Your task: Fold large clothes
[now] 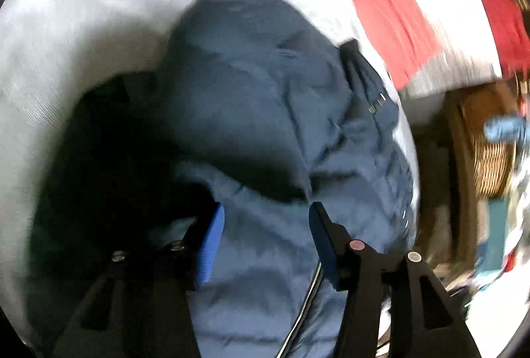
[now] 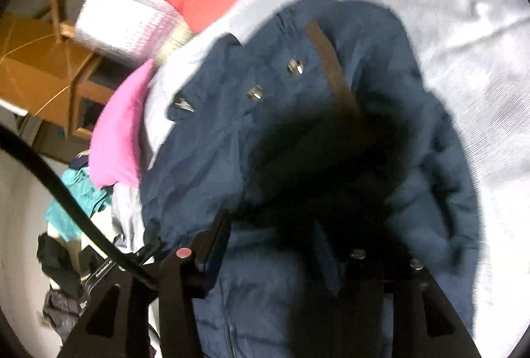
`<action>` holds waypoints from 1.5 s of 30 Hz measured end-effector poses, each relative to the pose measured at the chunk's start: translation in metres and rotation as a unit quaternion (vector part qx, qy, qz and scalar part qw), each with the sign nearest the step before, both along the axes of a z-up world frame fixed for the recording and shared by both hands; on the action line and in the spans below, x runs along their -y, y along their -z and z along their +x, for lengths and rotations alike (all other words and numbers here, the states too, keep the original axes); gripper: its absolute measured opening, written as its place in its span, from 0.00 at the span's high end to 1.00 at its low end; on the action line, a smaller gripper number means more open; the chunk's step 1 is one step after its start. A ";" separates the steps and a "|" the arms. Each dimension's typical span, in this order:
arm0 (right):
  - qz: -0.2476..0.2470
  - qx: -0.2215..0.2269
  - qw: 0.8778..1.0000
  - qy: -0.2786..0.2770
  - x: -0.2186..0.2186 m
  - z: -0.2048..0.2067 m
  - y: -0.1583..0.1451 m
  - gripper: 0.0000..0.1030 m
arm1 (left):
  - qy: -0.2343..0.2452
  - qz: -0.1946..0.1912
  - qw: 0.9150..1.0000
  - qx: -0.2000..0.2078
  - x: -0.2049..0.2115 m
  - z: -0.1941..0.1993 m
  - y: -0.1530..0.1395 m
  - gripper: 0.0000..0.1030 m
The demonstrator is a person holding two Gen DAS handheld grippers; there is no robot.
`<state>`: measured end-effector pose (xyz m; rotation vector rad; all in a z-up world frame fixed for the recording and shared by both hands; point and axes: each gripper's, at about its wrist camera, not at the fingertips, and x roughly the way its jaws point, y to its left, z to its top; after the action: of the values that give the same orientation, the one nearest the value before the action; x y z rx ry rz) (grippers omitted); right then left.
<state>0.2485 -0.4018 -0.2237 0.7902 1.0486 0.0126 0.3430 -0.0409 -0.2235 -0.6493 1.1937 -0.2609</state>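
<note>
A navy padded jacket [image 1: 265,99] lies on a pale grey bed sheet [image 1: 82,26]. The left hand-held gripper [image 1: 266,215] stands spread above it; the right hand-held gripper [image 2: 281,225] too, its pads shadowed.

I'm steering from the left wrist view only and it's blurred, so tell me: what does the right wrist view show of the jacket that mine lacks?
Observer: On the navy jacket it shows three metal snap fasteners in a row near one edge.
Operator: Any other trim?
Observer: A brown strap runs across the fabric into the shadow.
Operator: What lies beside the jacket there?
Observer: A pink cloth lies at the jacket's edge, with teal clothing beyond it.
Operator: And the right gripper?
Observer: The right gripper has jacket fabric between its fingers; shadow hides whether it grips.
</note>
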 end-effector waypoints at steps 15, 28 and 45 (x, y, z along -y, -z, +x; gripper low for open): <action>-0.115 0.095 0.988 -0.038 -0.056 0.040 -0.009 0.55 | 0.055 0.147 0.977 0.146 0.068 0.027 -0.017 0.40; -0.086 0.059 0.994 -0.033 -0.039 0.038 0.003 0.56 | 0.065 0.175 0.971 0.152 0.064 0.024 -0.017 0.40; -0.086 0.053 0.990 0.098 0.083 -0.009 -0.026 0.29 | -0.003 0.218 0.960 0.176 0.005 0.032 -0.050 0.22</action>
<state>0.2394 -0.4845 -0.1977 0.7249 0.8546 -0.1991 0.3748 -0.0456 -0.1735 -0.2055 0.8646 -0.0953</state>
